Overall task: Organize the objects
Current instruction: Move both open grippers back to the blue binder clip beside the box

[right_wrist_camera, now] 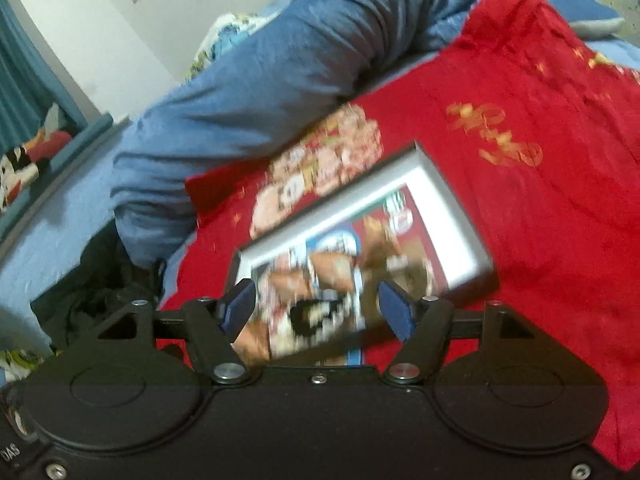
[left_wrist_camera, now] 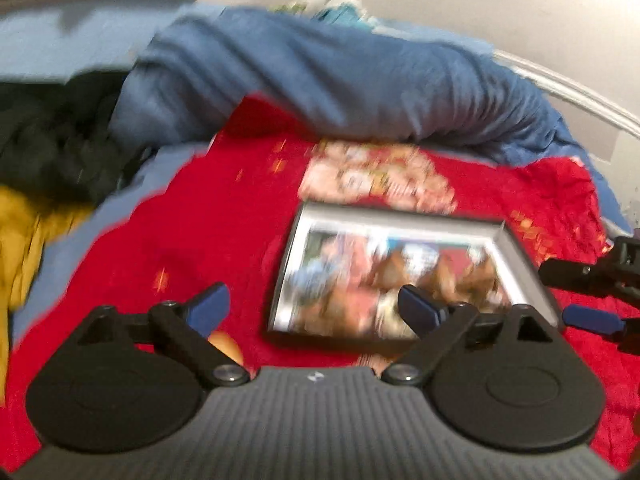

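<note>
Both of your grippers hang over a bed draped in a red cloth [left_wrist_camera: 208,220] stitched with gold motifs, and neither one holds anything. Your left gripper [left_wrist_camera: 314,306] has its blue-padded fingers spread wide with only air between them; the silver-framed picture [left_wrist_camera: 396,276] lies flat on the red cloth just ahead, its near right corner showing behind the right finger, and no pad presses on it. Your right gripper [right_wrist_camera: 318,308] also stands open, less widely, with the same framed picture [right_wrist_camera: 360,248] lying below and beyond its fingertips, turned at a slant in that view; the pads sit clear of the frame's edges. In the left wrist view the right gripper's fingers [left_wrist_camera: 592,318] reach in from the right edge, close beside the frame's right side. A patterned pink-and-cream piece [left_wrist_camera: 376,176] lies on the cloth touching the frame's far edge. Behind both, a rumpled blue blanket [left_wrist_camera: 320,80] is heaped across the bed, with a dark garment [left_wrist_camera: 52,140] and a mustard-yellow fabric [left_wrist_camera: 24,248] bunched at the left. Motion blur smears both views, and the photograph inside the frame cannot be read.
</note>
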A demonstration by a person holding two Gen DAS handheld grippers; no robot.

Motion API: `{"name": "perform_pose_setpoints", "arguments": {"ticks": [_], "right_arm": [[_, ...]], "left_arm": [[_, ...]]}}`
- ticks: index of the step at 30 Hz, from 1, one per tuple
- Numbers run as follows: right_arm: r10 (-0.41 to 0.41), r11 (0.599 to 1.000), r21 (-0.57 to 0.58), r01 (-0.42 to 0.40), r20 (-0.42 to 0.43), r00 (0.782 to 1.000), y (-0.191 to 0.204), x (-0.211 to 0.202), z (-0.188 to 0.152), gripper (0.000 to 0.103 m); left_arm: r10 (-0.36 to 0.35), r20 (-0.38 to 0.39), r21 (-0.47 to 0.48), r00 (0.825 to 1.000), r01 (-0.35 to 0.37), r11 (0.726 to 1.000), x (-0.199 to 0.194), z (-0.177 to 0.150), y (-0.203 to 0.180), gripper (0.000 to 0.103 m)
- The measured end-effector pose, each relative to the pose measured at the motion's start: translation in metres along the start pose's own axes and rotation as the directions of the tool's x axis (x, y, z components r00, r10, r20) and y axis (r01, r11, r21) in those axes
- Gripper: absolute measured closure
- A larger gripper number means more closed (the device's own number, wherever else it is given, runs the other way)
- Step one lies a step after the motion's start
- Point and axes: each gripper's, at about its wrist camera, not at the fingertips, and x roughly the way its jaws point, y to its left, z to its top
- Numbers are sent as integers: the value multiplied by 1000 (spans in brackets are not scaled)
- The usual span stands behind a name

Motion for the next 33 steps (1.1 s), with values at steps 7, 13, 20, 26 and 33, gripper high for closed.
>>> {"name": "perform_pose_setpoints", "arguments": {"ticks": [7, 13, 20, 26, 33], "right_arm": [[-54, 997, -68, 47, -106, 993, 8, 22, -27, 36], [-74, 993, -108, 54, -189, 979, 7, 54, -33, 37], [-69, 993, -114, 41, -256, 964, 6, 83, -37, 41], [-82, 988, -147, 43, -273, 958, 13, 99, -42, 43], [-82, 989, -138, 44, -284, 955, 11, 110, -45, 44]], "left_arm": [[-9, -97, 170, 995, 25, 985, 11, -34, -26, 7], [25, -151, 246, 988, 13, 969, 41, -50, -37, 9], [36, -225, 256, 974, 23, 966, 65, -57, -35, 24], [20, -277, 250, 961, 52, 967, 71, -55, -40, 52], [42, -269, 271, 962, 34, 962, 68, -54, -45, 52]]}}
